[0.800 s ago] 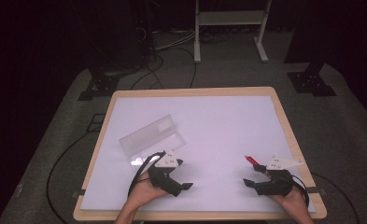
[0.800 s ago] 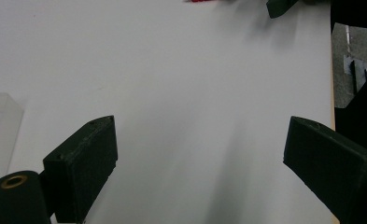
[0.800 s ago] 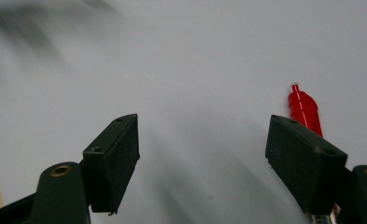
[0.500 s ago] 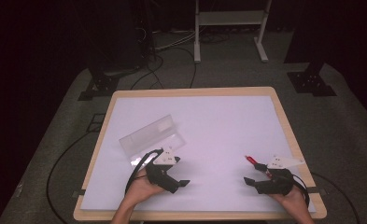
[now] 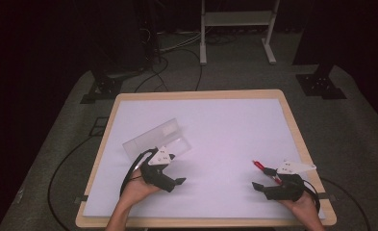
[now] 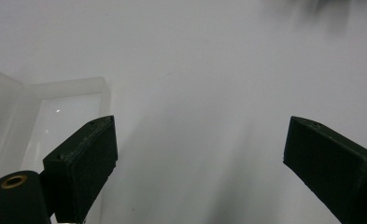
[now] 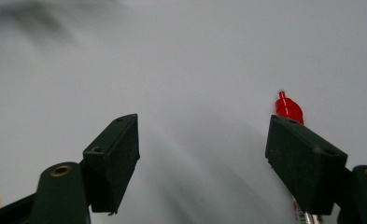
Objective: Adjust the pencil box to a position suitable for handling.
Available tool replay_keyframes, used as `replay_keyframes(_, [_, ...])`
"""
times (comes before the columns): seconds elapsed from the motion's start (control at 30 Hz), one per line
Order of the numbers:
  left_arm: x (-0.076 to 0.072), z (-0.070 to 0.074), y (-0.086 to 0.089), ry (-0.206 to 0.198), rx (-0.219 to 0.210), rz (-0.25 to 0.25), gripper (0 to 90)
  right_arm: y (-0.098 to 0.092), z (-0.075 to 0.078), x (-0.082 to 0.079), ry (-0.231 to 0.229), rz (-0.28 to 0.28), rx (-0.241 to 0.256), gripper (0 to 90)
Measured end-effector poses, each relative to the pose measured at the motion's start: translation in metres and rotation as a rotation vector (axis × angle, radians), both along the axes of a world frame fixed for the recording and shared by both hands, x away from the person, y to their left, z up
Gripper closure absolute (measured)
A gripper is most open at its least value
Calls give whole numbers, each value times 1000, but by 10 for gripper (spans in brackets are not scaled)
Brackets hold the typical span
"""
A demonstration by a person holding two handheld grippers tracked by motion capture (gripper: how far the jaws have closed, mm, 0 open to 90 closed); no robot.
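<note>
Both my grippers sit low over the near edge of the white bench (image 5: 234,130), and neither holds anything. My left gripper (image 5: 177,181) has its jaws spread wide, with bare surface between them; the clear plastic case (image 5: 157,139) lies just beyond and to its left — in the left gripper view its open tray (image 6: 64,112) shows right behind my left jaw. My right gripper (image 5: 258,186) is spread as well, and the red-capped pen (image 5: 264,169) lies on the bench just beside it, its red tip (image 7: 288,107) peeking past my right-hand jaw, outside the gap rather than in it.

I judge this to be the very start: the reach for the pen, not yet a grasp. The next move calls for shifting my right gripper sideways so the pen's barrel lies between the jaws, lowering, then closing across it — while my left goes to steady the case
</note>
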State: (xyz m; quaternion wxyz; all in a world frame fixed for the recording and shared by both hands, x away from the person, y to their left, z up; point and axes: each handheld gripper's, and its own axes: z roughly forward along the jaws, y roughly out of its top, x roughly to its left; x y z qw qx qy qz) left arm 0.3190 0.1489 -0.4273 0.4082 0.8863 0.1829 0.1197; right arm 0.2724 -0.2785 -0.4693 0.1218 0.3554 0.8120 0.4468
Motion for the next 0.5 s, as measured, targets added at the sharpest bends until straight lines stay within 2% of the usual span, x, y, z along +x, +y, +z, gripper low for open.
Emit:
replay_keyframes(0.17, [1, -1, 6, -2, -4, 10, 113, 2, 0, -1, -9, 9, -9, 254])
replay_keyframes(0.4, [8, -4, 19, -18, 41, 57, 150, 4, -1, -2, -3, 20, -20, 254])
replay_keyframes(0.5, [11, -3, 29, -17, 28, 77, 194, 4, 0, -3, -4, 20, -15, 254])
